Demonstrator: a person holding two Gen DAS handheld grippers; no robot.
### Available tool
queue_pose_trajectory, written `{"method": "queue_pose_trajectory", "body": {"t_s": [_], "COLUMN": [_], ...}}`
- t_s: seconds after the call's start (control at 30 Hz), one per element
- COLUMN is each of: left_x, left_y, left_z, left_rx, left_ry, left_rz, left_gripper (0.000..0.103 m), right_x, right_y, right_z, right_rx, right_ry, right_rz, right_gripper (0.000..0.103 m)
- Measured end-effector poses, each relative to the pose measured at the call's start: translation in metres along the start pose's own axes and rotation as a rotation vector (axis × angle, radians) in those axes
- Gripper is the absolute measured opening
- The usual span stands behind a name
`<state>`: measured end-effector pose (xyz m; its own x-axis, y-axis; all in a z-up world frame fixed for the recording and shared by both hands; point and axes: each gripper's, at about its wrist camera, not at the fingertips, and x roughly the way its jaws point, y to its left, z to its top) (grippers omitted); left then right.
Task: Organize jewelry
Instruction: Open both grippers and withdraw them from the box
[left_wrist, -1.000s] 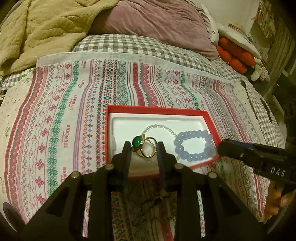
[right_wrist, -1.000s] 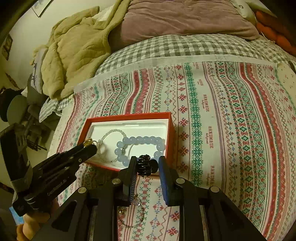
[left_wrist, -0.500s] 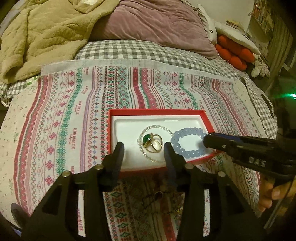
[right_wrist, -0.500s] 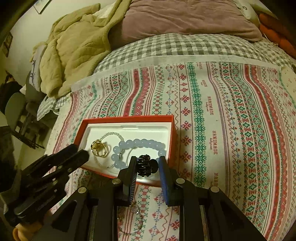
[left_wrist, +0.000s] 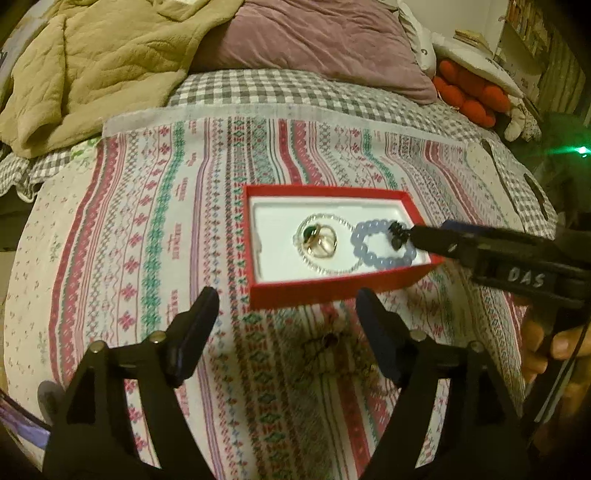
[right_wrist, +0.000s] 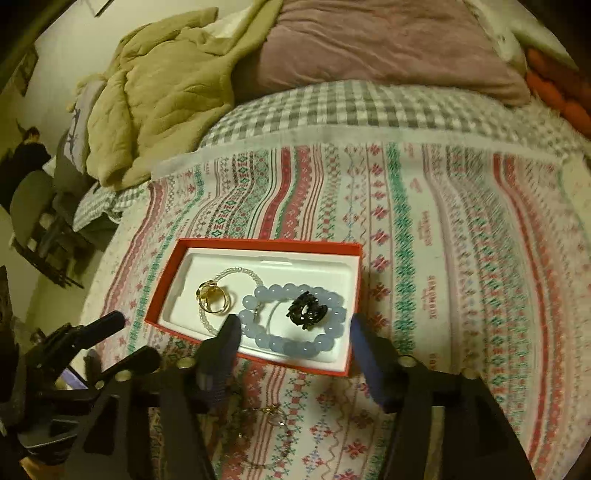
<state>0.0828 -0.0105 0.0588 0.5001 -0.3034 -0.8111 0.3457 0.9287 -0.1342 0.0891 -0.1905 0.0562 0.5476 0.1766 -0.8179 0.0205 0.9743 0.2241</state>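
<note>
Red box (left_wrist: 332, 291) sits mid-frame in the left wrist view, on the striped cloth (left_wrist: 147, 221) over the bed. White insert holds all the pieces seen inside it.

Contents:
- gold ring (left_wrist: 320, 240) with green stone, centre-left of the box, lying inside the loop of the clear bead strand (left_wrist: 332, 267)
- blue bracelet (left_wrist: 384, 245), right half of the box, touching the strand
- black ring (right_wrist: 307, 309), resting on the bracelet's upper right arc in the right wrist view

Left gripper (left_wrist: 286, 325): lower centre of its own view, jaws wide apart, nothing between them, held just short of the box's near wall. In the right wrist view it shows at lower left (right_wrist: 125, 339), also spread.

Right gripper (right_wrist: 291, 345): jaws apart, empty, fingertips straddling the box's near edge with the bracelet and black ring in the gap beyond them. In the left wrist view it comes in from the right edge, tip (left_wrist: 421, 236) right by the black ring (left_wrist: 398, 234); contact can't be judged from that angle.

More jewelry lies on the cloth outside the box, below its near wall: a thin chain (right_wrist: 269, 421) with a small pendant, lower centre in the right wrist view. Blurred, details unclear.

Upper frame: beige blanket (left_wrist: 92, 66), mauve pillow (left_wrist: 314, 40), checked sheet (left_wrist: 277, 92).
</note>
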Motion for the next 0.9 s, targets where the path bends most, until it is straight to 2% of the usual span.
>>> {"method": "queue_pose_trajectory", "body": {"t_s": [0.1, 0.27, 0.6, 0.77, 0.9], "left_x": [0.000, 0.004, 0.015, 0.021, 0.023], "left_y": [0.003, 0.006, 0.013, 0.019, 0.022], "left_z": [-0.006, -0.017, -0.041, -0.049, -0.050], "left_rx": [-0.008, 0.000, -0.005, -0.023, -0.057], "left_ry": [0.032, 0.093, 0.201, 0.240, 0.249], "left_rz": [0.006, 0.015, 0.011, 0.021, -0.014], "left_gripper": [0.080, 0.083, 0.084, 0.084, 0.084], "right_x": [-0.008, -0.011, -0.005, 0.003, 0.008], "right_y": [-0.001, -0.004, -0.006, -0.013, -0.021], "right_z": [-0.004, -0.017, -0.053, -0.066, -0.070], "right_rx": [0.009, 0.014, -0.043, -0.009, 0.021], "right_ry": [-0.003, 0.031, 0.138, 0.218, 0.249], "right_rz": [-0.001, -0.054, -0.127, -0.123, -0.128], "right_gripper": [0.068, 0.080, 0.084, 0.084, 0.084]}}
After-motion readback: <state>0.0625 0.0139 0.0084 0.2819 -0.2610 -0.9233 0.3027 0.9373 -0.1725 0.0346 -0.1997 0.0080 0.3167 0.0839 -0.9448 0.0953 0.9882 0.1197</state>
